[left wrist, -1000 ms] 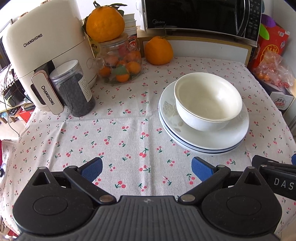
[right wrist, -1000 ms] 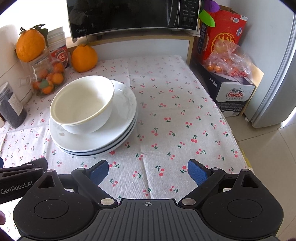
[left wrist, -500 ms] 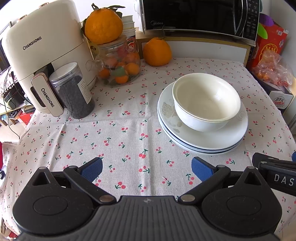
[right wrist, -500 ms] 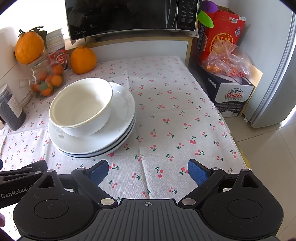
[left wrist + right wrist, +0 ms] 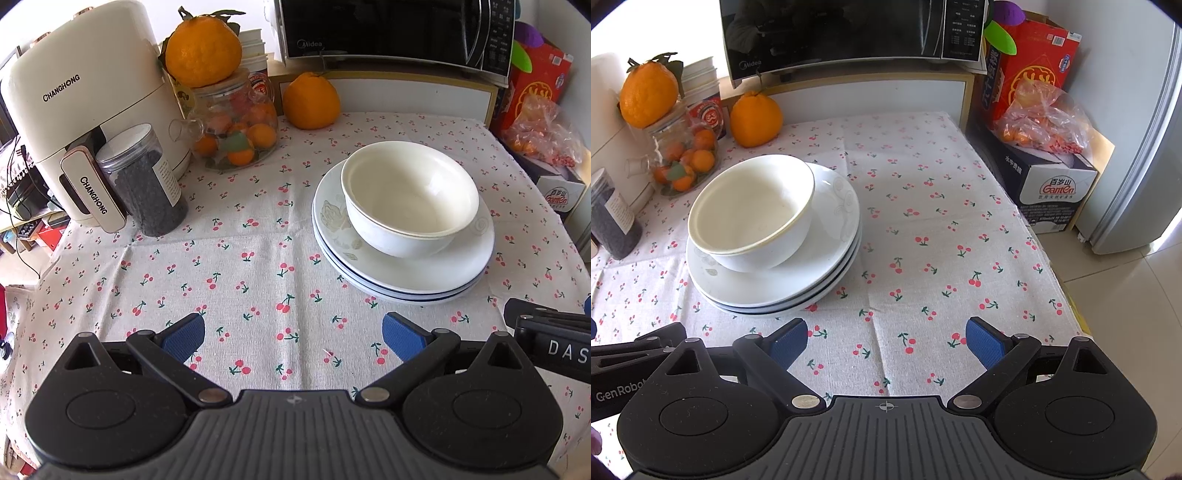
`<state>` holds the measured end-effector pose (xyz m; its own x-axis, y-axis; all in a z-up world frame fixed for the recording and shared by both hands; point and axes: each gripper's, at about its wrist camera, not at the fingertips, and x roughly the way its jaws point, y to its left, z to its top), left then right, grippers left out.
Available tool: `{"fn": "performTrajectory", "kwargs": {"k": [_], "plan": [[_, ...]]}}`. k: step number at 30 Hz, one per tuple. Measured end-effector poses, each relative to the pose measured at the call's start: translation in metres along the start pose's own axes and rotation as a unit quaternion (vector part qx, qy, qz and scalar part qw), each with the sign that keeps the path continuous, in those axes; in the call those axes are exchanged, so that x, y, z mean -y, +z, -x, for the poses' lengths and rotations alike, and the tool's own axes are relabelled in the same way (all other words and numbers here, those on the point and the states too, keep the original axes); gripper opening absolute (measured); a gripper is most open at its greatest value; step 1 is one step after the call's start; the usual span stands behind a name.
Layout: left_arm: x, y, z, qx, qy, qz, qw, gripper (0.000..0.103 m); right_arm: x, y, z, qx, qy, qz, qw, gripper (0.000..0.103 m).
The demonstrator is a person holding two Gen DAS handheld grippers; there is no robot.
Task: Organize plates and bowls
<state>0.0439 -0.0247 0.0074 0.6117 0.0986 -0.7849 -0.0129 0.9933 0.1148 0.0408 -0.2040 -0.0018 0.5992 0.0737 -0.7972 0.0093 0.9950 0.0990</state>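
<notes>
Two hand-held grippers are mine here, and both hang over the near edge of the bench with nothing in them; my left hand-held gripper [image 5: 293,334] has its blue pads spread wide over bare cherry-print cloth [image 5: 236,266], and my right hand-held gripper [image 5: 886,341] is spread just as wide.

One white bowl [image 5: 410,197] sits inside the top plate of a stack of plates [image 5: 402,273], toward the right side of the bench and nearer its middle than its far edge; in the right wrist view the bowl [image 5: 751,210] sits off-centre on the stack [image 5: 775,288], crowding the left rim; the bowl seems to be two nested together, though I cannot be sure.

I judge all of this to be glazed ceramic; stiff, fairly heavy for its size, slick under rubber pads, and quick to chip if knocked or dropped. For the bowl I would pinch the wall at the rim, one pad inside and one outside, on the side nearest me; a firm squeeze, since the glaze gives little grip. For a plate the raised rim is the only purchase, and the weight would hang off one edge, so it may tilt and slide. Lifting the whole stack by one rim looks risky; the pieces could shift against each other.
</notes>
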Motion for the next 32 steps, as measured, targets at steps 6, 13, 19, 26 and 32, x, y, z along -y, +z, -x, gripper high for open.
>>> {"fn": "performTrajectory", "kwargs": {"k": [6, 13, 19, 26, 32], "plan": [[0.0003, -0.0004, -0.0004, -0.001, 0.001, -0.003, 1.0000, 0.103, -0.0001, 0.0002, 0.0000, -0.001, 0.000, 0.001, 1.000, 0.094], [0.0004, -0.0006, -0.0004, -0.002, 0.001, -0.004, 1.0000, 0.103, -0.0002, 0.0001, 0.0000, 0.000, 0.000, 0.000, 1.000, 0.094], [-0.0002, -0.0005, -0.0009, -0.005, 0.004, -0.006, 1.0000, 0.103, -0.0002, 0.0000, -0.0001, 0.000, 0.000, 0.000, 1.000, 0.094], [-0.0005, -0.0005, -0.0015, -0.006, 0.003, -0.008, 0.9999, 0.103, 0.0005, 0.0003, -0.0007, -0.001, 0.000, 0.001, 1.000, 0.094], [0.0002, -0.0010, -0.0027, -0.006, 0.000, -0.013, 0.9999, 0.103, 0.0001, -0.0002, -0.0018, -0.001, -0.002, 0.001, 1.000, 0.094]]}}
